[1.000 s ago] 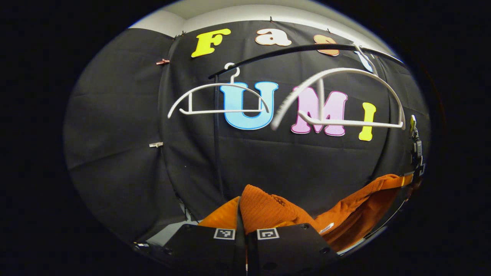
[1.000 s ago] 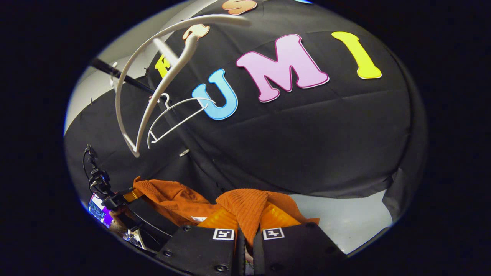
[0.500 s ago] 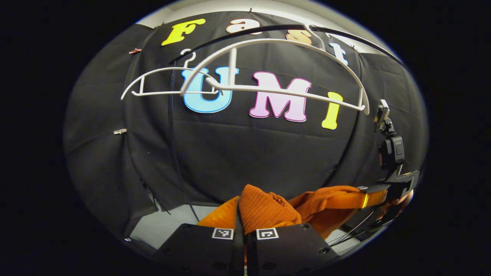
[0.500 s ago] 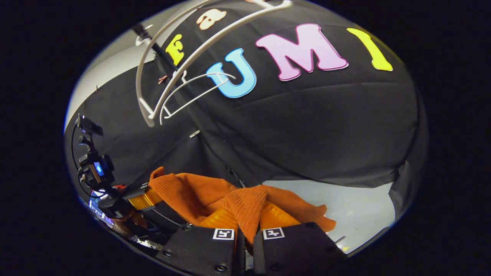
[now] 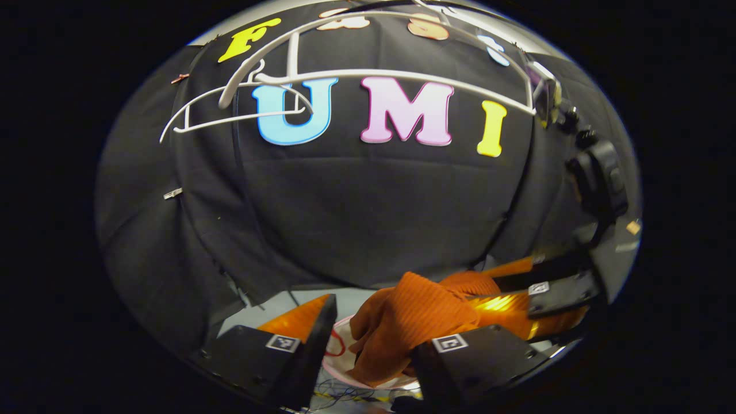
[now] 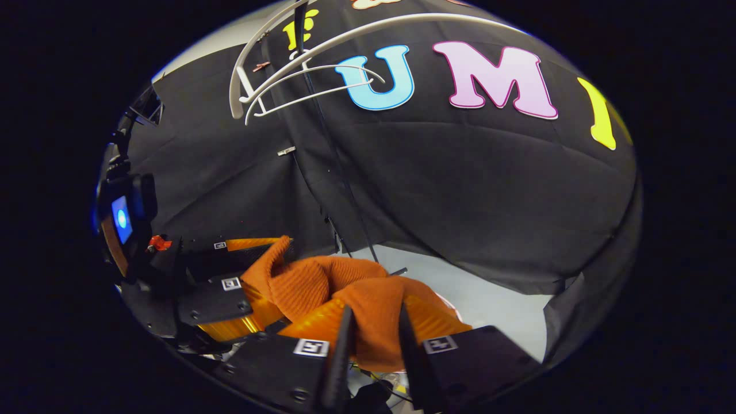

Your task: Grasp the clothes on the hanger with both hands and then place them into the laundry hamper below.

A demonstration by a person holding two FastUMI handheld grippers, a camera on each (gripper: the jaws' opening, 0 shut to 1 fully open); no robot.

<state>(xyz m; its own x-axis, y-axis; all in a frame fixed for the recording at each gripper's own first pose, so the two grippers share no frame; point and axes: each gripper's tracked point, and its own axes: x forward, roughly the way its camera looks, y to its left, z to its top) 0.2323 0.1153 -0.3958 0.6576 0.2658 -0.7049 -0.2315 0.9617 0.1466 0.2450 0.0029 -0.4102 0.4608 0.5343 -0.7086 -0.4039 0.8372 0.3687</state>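
- Orange ribbed knit, the clothes, sits bunched between my left gripper, whose fingers stand wide apart. The cloth lies against the right-hand finger and clear of the left-hand one, so I count this gripper as spread with no pinch on the fabric.
- In the right gripper view, my right gripper has its fingers parted a little, with a fold of the clothes between them. The cloth seems to touch both fingers, but I cannot tell whether they press on it.
- In the left gripper view, just under the cloth, I see a pale rounded rim with a red mark, the laundry hamper; the clothes hang right above its opening.
- The right gripper also appears at the right of that view, close beside the cloth.
- Farther out, two bare white hangers hang high on a dark rail: a near hanger and a far hanger behind it.
- Pale floor lies beyond the cloth.
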